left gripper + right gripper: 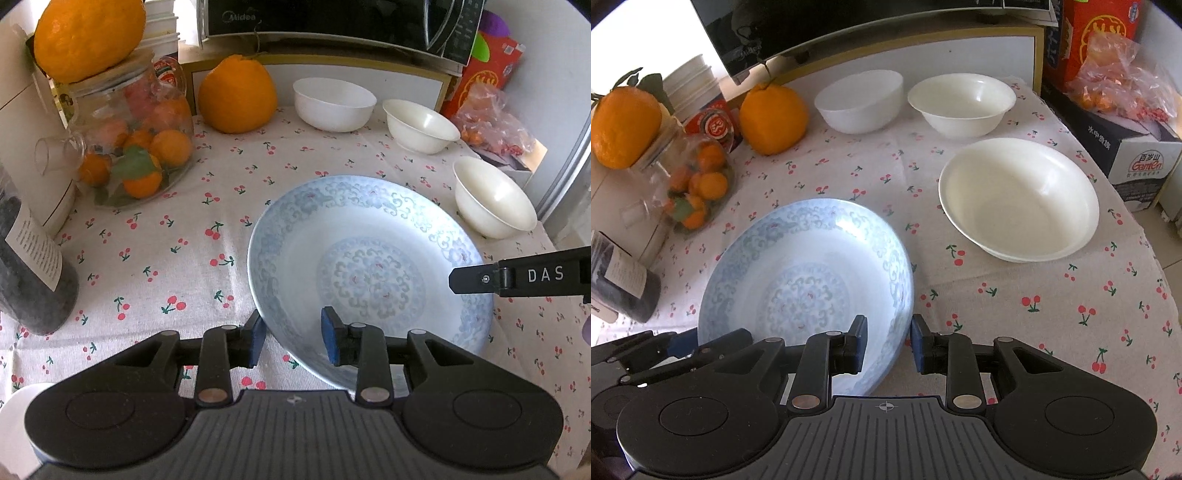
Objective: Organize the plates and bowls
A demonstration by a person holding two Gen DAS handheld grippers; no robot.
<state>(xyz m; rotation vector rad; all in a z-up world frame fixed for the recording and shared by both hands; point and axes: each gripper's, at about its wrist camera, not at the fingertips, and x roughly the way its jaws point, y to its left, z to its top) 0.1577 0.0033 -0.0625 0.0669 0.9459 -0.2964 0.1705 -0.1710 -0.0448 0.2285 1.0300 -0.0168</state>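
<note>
**Now: both tongs straddle the plate's rim**

Here, reading from the left, a dark jar and a glass jar of small oranges stand at the edge of the surface, with a big orange behind them. The patterned plate comes next, near the middle of the cherry-print cloth and close to both cameras. Its near side looks tilted up off the cloth, though how far I cannot tell.

The left tongs are parted, one pad outside the plate's near-left rim and one over its inside; the pads do not look pressed onto it. The right tongs are likewise spread across the plate's near-right rim, with a gap on the outer side, so neither pair grips yet.

Further right sit three bowls: a white bowl at the back, a cream bowl beside it, and a wide bowl nearer, just right of the plate and apart from it.

The step in hand looks like taking hold of the plate from both sides. The next move likely calls for closing both pairs squarely on the rim, evenly, since glazed ware may slip, then lifting level and clear of the wide bowl.
</note>
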